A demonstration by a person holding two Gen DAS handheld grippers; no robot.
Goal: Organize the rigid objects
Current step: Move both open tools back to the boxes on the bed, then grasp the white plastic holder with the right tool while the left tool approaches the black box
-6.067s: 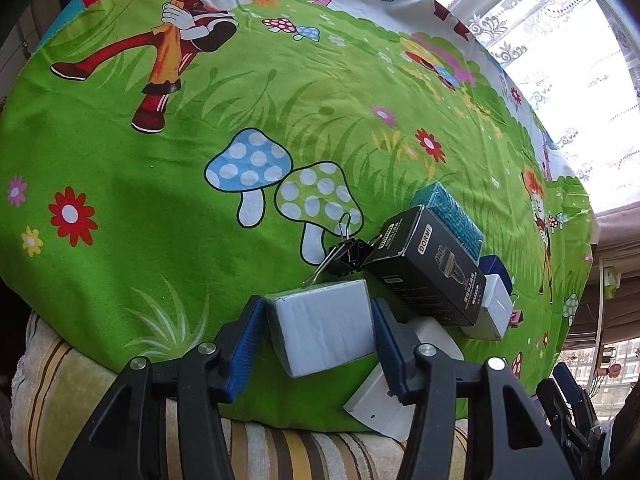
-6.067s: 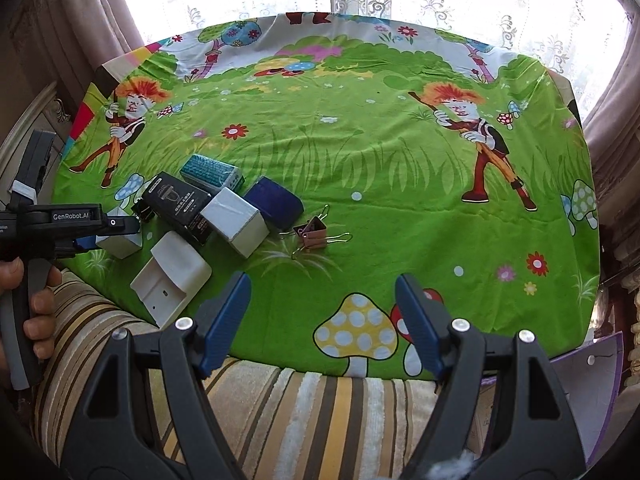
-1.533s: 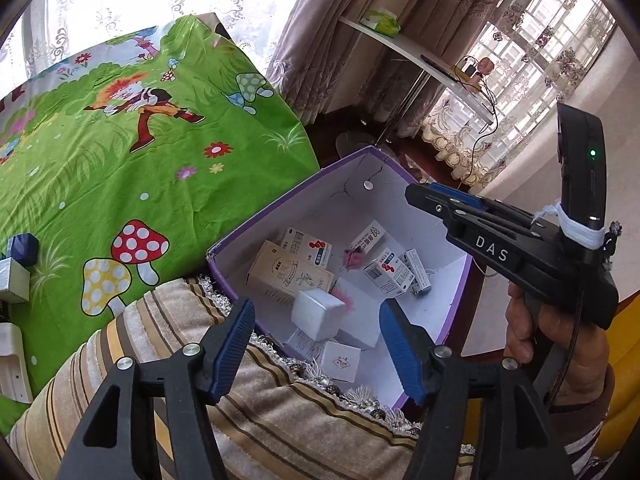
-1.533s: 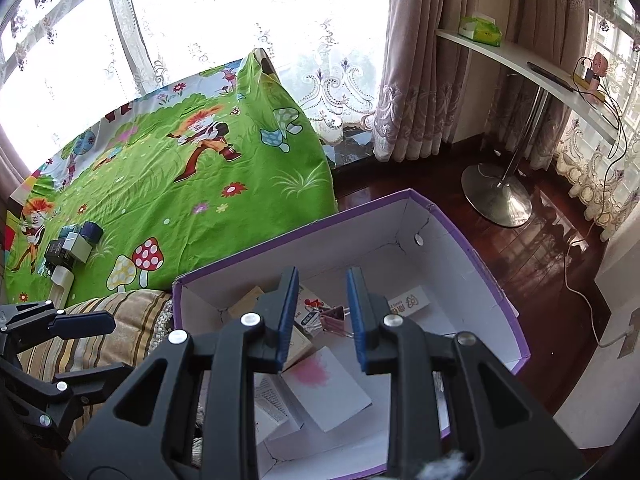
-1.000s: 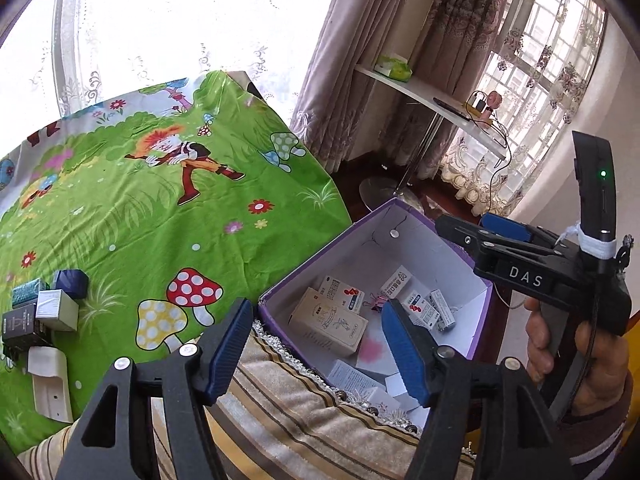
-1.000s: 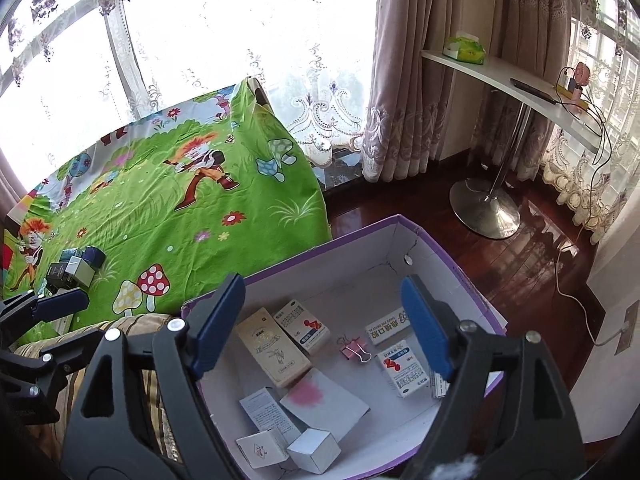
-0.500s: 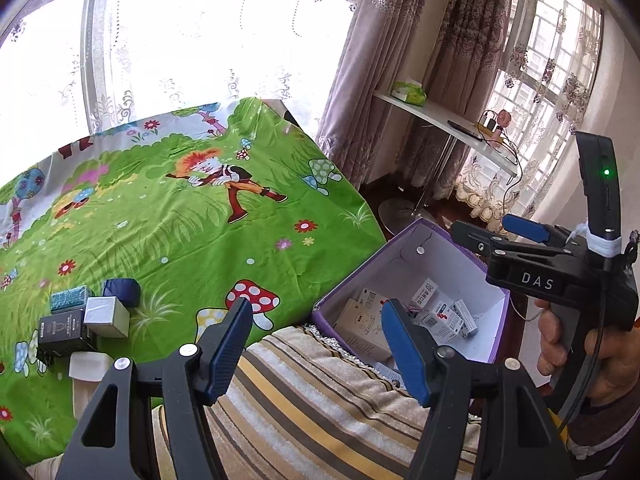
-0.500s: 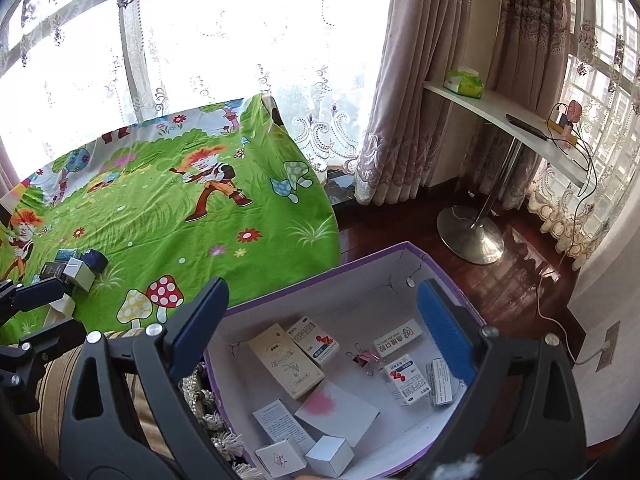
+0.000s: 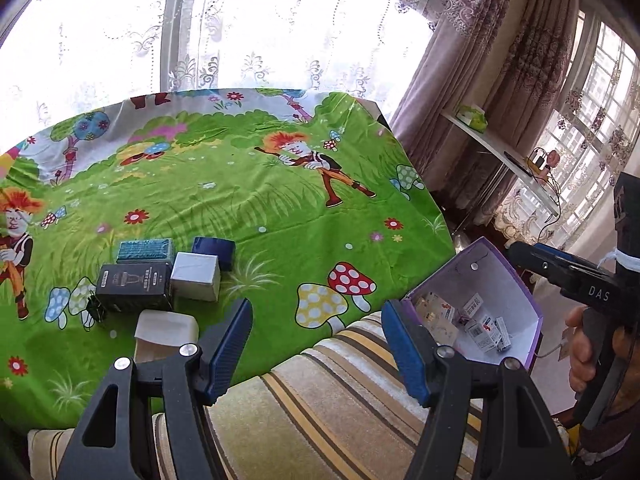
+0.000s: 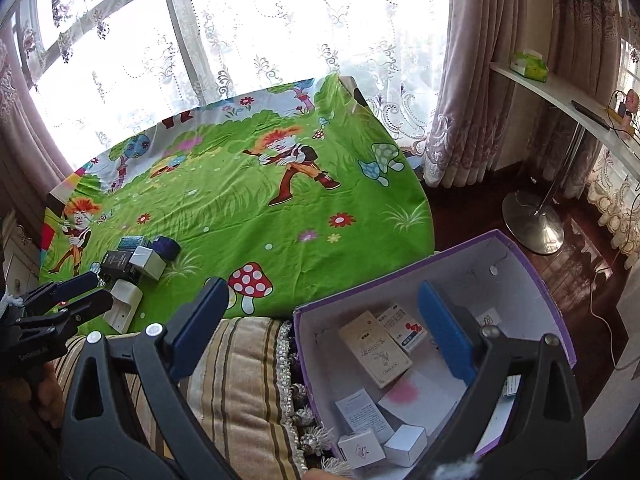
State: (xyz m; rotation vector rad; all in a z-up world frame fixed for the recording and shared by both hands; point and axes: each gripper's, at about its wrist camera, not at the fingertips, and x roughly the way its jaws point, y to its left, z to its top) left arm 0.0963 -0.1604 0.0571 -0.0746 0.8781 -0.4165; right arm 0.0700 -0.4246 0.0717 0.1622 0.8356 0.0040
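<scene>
A cluster of small boxes lies on the green cartoon cloth at the left: a black box, a white cube, a teal box, a dark blue box, a cream box and a black binder clip. The cluster also shows in the right wrist view. A purple-rimmed box holds several small cartons. My left gripper is open and empty above the striped cushion. My right gripper is open and empty over the purple box's left wall.
A striped cushion runs along the near edge of the cloth. Lace curtains and a window stand behind. A white shelf and a metal stand base are on the right over dark wood floor.
Both grippers have pulled back from the purple box and turned left toward the cloth. The white cube I held earlier now lies in the purple box. The right gripper opened.
</scene>
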